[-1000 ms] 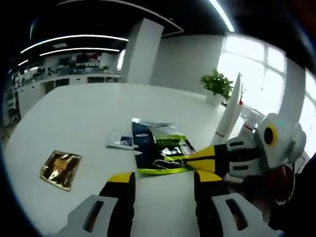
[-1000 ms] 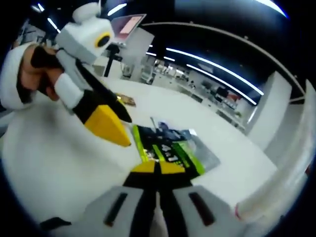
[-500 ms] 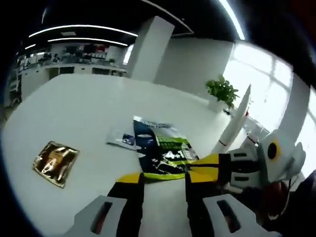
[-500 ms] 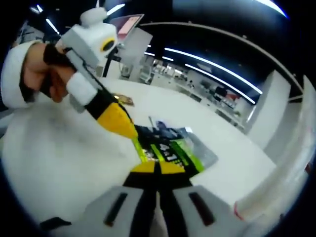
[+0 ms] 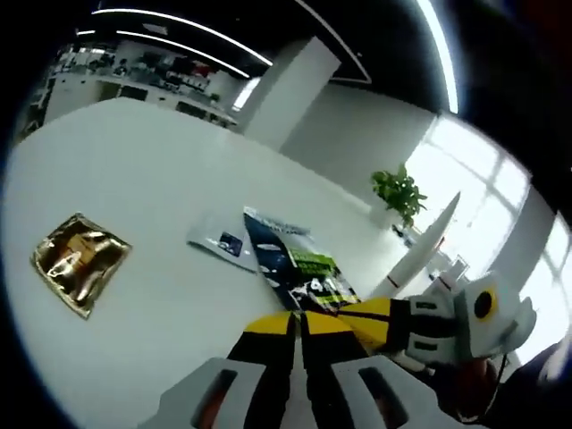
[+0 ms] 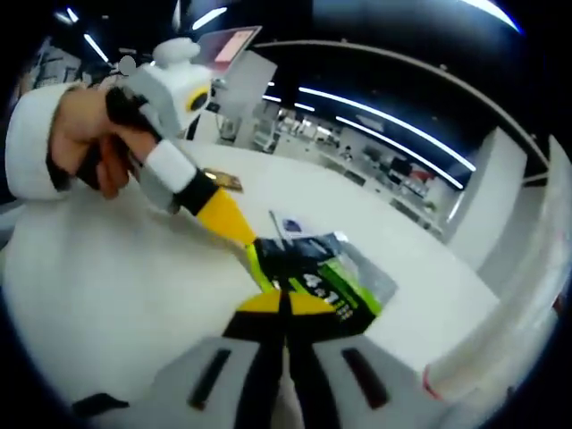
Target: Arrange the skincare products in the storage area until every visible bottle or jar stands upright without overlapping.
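Note:
A green-and-black sachet (image 5: 299,268) lies on the white table (image 5: 134,170), partly over a silver sachet (image 5: 219,241). My left gripper (image 5: 298,320) is shut on the green sachet's near edge. My right gripper (image 5: 353,313) comes in from the right, pinching the same sachet beside it. In the right gripper view my right gripper (image 6: 286,302) is shut on the green sachet (image 6: 326,279), which bends upward. The left gripper (image 6: 253,241), held by a hand (image 6: 85,134), grips the sachet's left corner. The silver sachet (image 6: 362,261) peeks out behind.
A gold foil sachet (image 5: 79,264) lies apart at the left, also seen as the gold sachet (image 6: 223,182) behind the left gripper. A tall white slanted object (image 5: 429,234) and a potted plant (image 5: 398,192) stand at the table's far right.
My left gripper's jaws were open a second ago; they have moved up to the green sachet and shut on its edge. The right gripper has stayed shut on the sachet.

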`<state>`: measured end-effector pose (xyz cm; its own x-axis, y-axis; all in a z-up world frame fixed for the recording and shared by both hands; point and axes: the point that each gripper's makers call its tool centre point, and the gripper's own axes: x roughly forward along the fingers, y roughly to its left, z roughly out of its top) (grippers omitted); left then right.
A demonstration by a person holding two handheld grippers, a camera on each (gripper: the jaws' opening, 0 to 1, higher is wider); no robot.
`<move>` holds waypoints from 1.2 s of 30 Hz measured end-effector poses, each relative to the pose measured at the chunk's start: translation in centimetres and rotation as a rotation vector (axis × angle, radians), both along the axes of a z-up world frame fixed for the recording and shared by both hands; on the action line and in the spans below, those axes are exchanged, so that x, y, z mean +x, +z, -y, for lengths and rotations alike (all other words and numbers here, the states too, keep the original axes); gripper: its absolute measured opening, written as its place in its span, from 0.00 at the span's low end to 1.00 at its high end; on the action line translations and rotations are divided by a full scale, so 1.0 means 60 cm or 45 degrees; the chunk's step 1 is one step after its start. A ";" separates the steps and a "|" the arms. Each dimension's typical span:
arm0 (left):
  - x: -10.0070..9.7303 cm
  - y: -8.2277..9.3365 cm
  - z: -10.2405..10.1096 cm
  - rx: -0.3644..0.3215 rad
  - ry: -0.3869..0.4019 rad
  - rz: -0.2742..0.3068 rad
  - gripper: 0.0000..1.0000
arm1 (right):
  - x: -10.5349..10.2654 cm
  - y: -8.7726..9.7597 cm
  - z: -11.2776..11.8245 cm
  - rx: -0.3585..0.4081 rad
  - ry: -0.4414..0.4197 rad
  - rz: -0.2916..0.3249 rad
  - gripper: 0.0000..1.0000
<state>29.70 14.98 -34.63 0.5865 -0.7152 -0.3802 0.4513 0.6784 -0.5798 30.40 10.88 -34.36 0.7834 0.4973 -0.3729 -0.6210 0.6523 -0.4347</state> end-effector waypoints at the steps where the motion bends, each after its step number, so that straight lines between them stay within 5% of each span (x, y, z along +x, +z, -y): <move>1: -0.001 -0.001 0.001 0.004 0.002 0.001 0.01 | 0.000 0.000 0.000 0.002 0.000 -0.001 0.00; 6: 0.007 0.010 -0.006 -0.029 0.009 0.015 0.00 | -0.001 0.001 0.002 -0.015 0.000 0.002 0.00; 11: -0.005 0.012 -0.006 0.000 0.004 0.042 0.00 | 0.010 0.043 0.020 0.064 -0.091 0.118 0.06; 20: -0.008 0.032 -0.035 -0.031 0.009 0.066 0.00 | 0.008 0.046 0.018 0.142 -0.083 0.089 0.17; 28: -0.018 0.075 -0.051 -0.160 0.025 0.093 0.00 | -0.013 0.065 -0.019 0.320 0.062 0.055 0.29; 36: -0.026 0.111 -0.054 -0.209 0.021 0.128 0.00 | -0.032 0.073 -0.052 0.291 0.179 0.096 0.41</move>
<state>28.14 18.23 -27.96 0.6277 -0.7529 -0.1980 0.5026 0.5861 -0.6355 28.50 13.99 -29.99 0.7222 0.6673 -0.1821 -0.6836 0.6486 -0.3346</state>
